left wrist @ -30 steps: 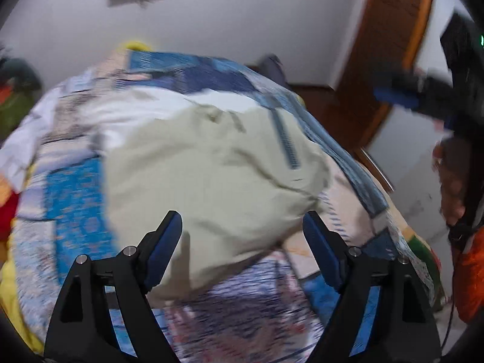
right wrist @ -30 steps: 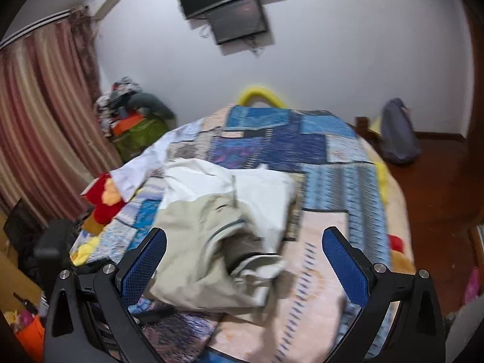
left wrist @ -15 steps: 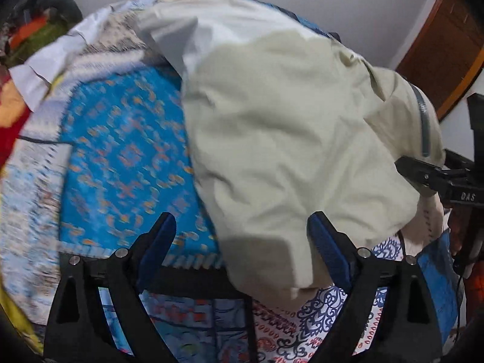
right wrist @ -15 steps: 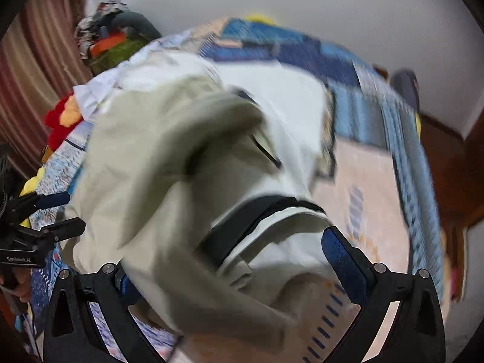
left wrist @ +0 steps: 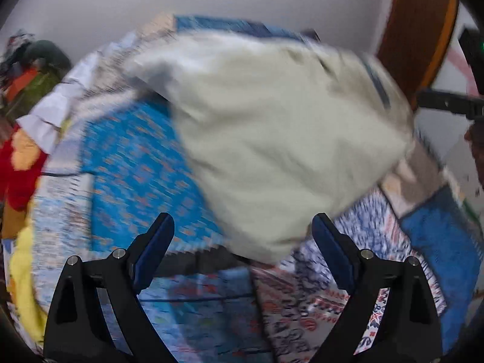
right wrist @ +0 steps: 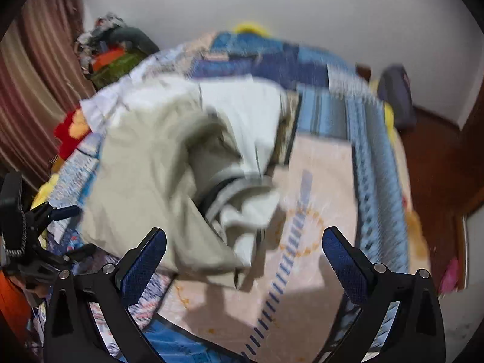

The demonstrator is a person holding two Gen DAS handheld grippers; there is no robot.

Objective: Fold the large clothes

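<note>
Pale beige fabric garment (left wrist: 287, 139) lies bunched on the patchwork bed quilt (left wrist: 133, 163) ahead of my left claw (left wrist: 242, 242) and right claw (right wrist: 243, 251), both spread apart, empty; grabbing now risks pinching quilt too

Both wrist views look steeply down, close, sharing the beige garment (left wrist: 287, 139) on the bed (right wrist: 326, 181).

From my feed I count two grippers, the left gripper (left wrist: 242, 242) and the right gripper (right wrist: 243, 254), one beige garment (right wrist: 145, 163), one patchwork quilt (right wrist: 320, 187) over one bed, one striped curtain (right wrist: 33, 90), and one dark bag (right wrist: 396, 96) on the floor.
</note>
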